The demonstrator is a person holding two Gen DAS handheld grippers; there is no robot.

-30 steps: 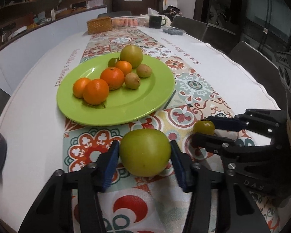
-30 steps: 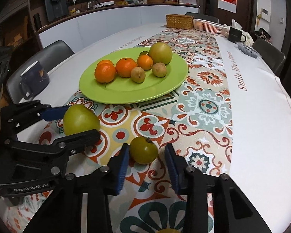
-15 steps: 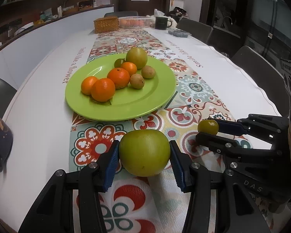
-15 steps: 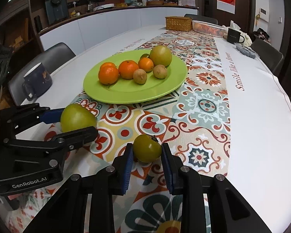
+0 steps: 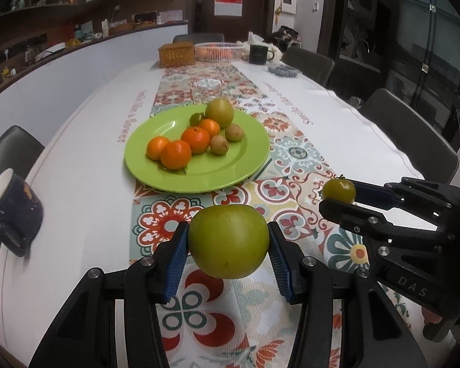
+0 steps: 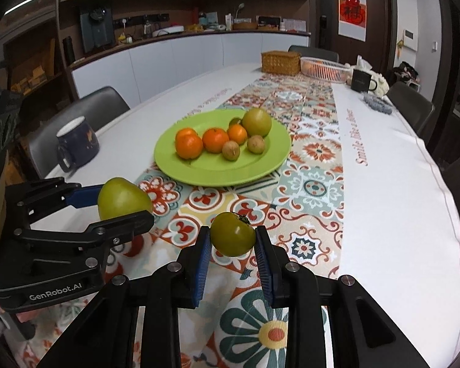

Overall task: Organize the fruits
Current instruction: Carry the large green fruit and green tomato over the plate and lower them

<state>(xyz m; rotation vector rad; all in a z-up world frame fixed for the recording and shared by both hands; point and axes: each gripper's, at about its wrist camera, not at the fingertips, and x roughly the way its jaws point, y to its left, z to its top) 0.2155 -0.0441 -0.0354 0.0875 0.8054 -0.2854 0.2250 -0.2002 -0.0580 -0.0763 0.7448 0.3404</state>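
Note:
My left gripper (image 5: 228,247) is shut on a large green apple (image 5: 228,241) and holds it above the patterned runner, in front of the green plate (image 5: 245,165). My right gripper (image 6: 233,245) is shut on a small green tomato (image 6: 233,233), also held above the runner. Each gripper shows in the other's view: the right one with the tomato (image 5: 339,190) at the right, the left one with the apple (image 6: 122,199) at the left. The plate (image 6: 260,168) holds several oranges, two small brown fruits, a large green apple and a small green fruit.
A dark blue mug (image 5: 13,205) stands at the table's left edge, also seen in the right wrist view (image 6: 76,144). At the far end are a wicker box (image 5: 176,55), a white basket (image 5: 219,51) and a black mug (image 5: 258,55). Chairs surround the table.
Both grippers have risen and drawn back from the plate with their fruits. The right gripper closed on the tomato and lifted it off the runner.

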